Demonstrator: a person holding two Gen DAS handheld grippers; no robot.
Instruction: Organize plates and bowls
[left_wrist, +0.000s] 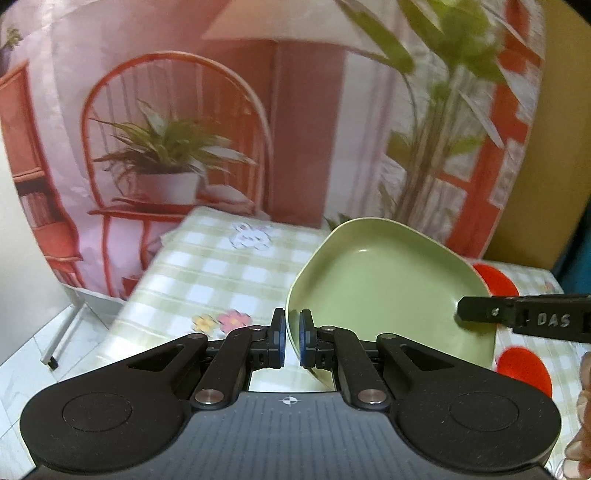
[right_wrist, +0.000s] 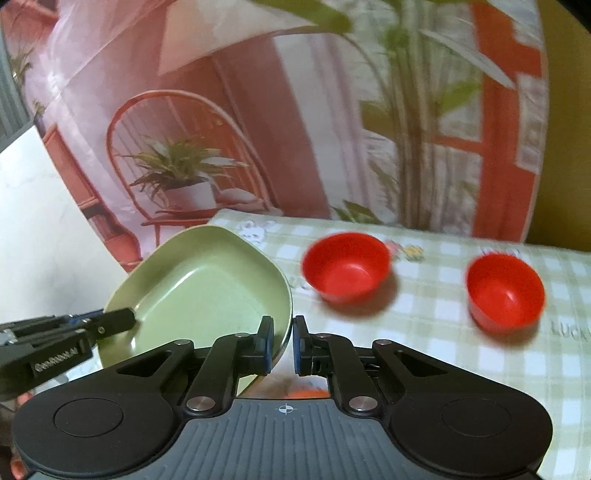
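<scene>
A pale green squarish plate (left_wrist: 388, 288) hangs tilted above the checked table, held from both sides. My left gripper (left_wrist: 291, 339) is shut on its near-left rim, the blue pads pressing the edge. The right gripper (left_wrist: 461, 314) reaches in from the right and clamps the opposite rim. In the right wrist view the plate (right_wrist: 207, 288) sits at the left, with my right gripper (right_wrist: 283, 343) shut on its rim and the left gripper (right_wrist: 125, 319) biting the far side. Two red bowls (right_wrist: 347, 266) (right_wrist: 504, 291) stand upright on the table to the right, apart from each other.
The table wears a green-and-white checked cloth (left_wrist: 207, 273) with flower and rabbit prints. Behind it hangs a printed backdrop (left_wrist: 177, 129) of a chair and plants. White floor tiles (left_wrist: 33, 354) lie beyond the table's left edge. A hand (left_wrist: 583, 413) shows at the right border.
</scene>
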